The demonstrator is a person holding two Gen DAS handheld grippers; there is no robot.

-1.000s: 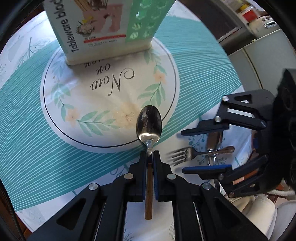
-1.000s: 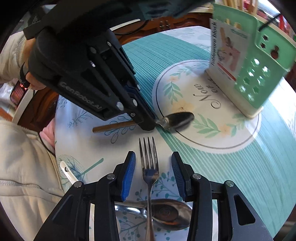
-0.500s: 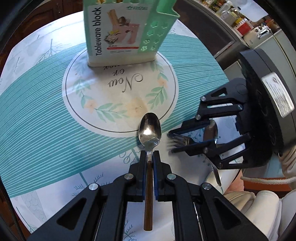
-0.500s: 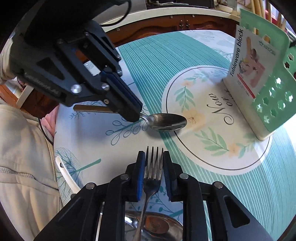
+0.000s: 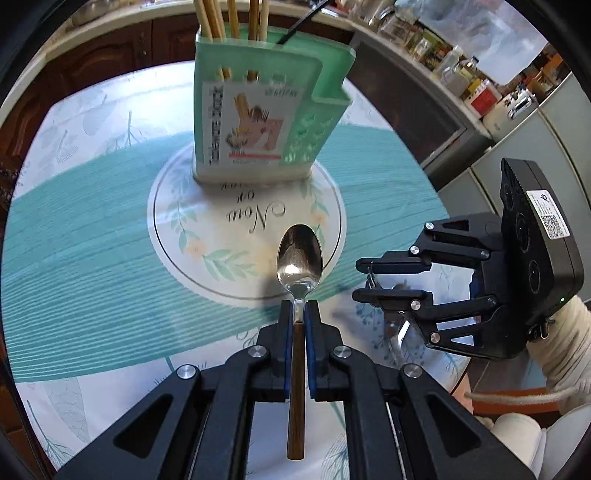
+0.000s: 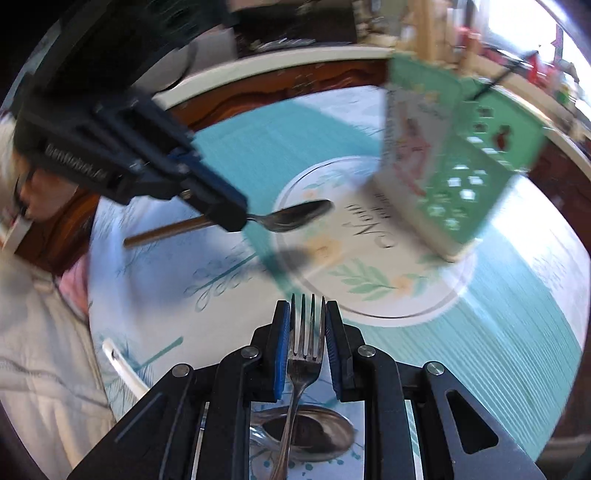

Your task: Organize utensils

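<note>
My left gripper (image 5: 299,308) is shut on a wooden-handled steel spoon (image 5: 299,254), held above the tablecloth with its bowl pointing toward the green tableware block (image 5: 266,122). In the right wrist view that spoon (image 6: 291,218) and the left gripper (image 6: 236,218) show at the left. My right gripper (image 6: 304,314) is shut on a steel fork (image 6: 304,339), its blue pads pressed to the sides of the fork's head and the tines sticking out ahead. From the left wrist view the right gripper (image 5: 364,278) is at the right with the fork mostly hidden.
The green block (image 6: 454,166) holds several wooden chopsticks (image 5: 229,22). A large steel spoon (image 6: 314,434) lies on the cloth under the fork, and a white utensil (image 6: 122,369) lies to its left. The round table's edge (image 5: 436,184), a counter with jars and a person's sleeve (image 5: 561,350) show.
The right gripper closed from wide open onto the fork and raised it off the cloth. The left gripper rose with the spoon and tilted up, bringing the block's top into view.
</note>
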